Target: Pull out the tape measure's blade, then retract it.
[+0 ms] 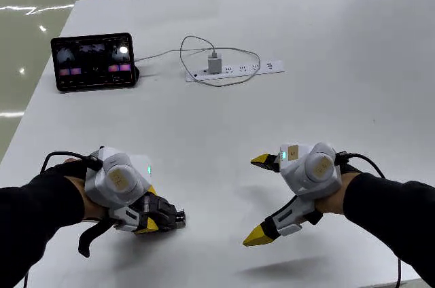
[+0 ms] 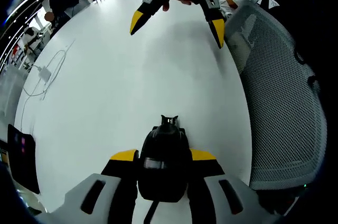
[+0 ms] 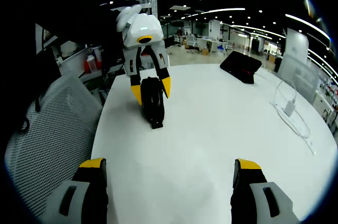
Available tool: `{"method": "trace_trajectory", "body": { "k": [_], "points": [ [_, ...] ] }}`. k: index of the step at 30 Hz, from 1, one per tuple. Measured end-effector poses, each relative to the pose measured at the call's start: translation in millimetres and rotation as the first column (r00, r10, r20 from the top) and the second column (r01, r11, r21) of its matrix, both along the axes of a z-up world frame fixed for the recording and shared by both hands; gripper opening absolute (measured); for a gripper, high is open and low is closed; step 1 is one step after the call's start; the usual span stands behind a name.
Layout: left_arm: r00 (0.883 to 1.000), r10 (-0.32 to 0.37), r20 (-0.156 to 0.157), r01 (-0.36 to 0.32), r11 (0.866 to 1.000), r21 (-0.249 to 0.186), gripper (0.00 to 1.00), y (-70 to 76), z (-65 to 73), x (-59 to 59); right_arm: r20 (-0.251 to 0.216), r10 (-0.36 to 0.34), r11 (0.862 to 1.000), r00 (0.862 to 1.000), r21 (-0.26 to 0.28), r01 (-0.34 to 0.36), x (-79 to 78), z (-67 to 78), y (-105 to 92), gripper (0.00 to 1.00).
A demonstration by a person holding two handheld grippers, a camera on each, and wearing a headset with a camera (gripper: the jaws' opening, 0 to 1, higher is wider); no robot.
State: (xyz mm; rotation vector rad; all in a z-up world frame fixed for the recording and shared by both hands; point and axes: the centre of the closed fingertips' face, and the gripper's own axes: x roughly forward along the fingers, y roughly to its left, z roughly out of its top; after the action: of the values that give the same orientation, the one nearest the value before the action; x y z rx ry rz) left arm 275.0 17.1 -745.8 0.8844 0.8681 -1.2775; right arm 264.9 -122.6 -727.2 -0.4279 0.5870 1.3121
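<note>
Rounded glossy black tape measure

Head view: tape measure case is mostly covered by the left claw, and its dark front end pokes past the jaws. Left gripper view: the case's rear is lost between the grey jaw bases; its label is too blurred to read. The right claw is cut off by the top edge there. Tablet: screen tiles too small to make out. Mesh chair runs off the right side. The worktop is cropped at the head view's right and bottom edges.
</note>
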Motion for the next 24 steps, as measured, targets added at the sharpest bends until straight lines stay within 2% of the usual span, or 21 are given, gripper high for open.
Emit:
{"method": "trace_trajectory", "body": {
  "k": [2,5,8,11,17,24],
  "points": [
    [1.0,0.001,0.003,-0.001,1.0,-0.002,0.3,0.2,0.0,-0.6,0.001,0.002,1.0,1.0,-0.002,-0.002,0.1,-2.5,4.0,0.99],
    [1.0,-0.014,0.021,0.013,1.0,0.019,0.3,-0.3,-0.6,-1.7,0.005,0.004,1.0,1.0,0.001,-0.004,1.2,-3.5,11.1,0.9],
    [1.0,-0.013,0.027,0.012,0.999,0.035,0.3,0.2,-1.7,-0.4,-0.003,0.001,1.0,1.0,0.012,-0.001,2.2,-4.5,19.8,0.92],
    [0.999,-0.014,0.03,0.013,0.999,0.045,0.3,1.0,-1.7,-0.6,-0.002,0.011,1.0,1.0,0.012,-0.01,3.0,-6.7,28.6,0.89],
    [1.0,-0.007,0.015,0.006,0.999,0.05,0.3,2.1,-1.9,-0.1,-0.013,0.023,1.0,1.0,0.018,-0.023,2.3,-8.0,44.3,0.89],
    [1.0,-0.003,0.013,0.003,0.999,0.045,0.3,2.1,-2.1,-0.5,-0.013,0.05,0.999,0.999,0.016,-0.05,1.7,-12.9,63.3,0.83]
  ]
}}
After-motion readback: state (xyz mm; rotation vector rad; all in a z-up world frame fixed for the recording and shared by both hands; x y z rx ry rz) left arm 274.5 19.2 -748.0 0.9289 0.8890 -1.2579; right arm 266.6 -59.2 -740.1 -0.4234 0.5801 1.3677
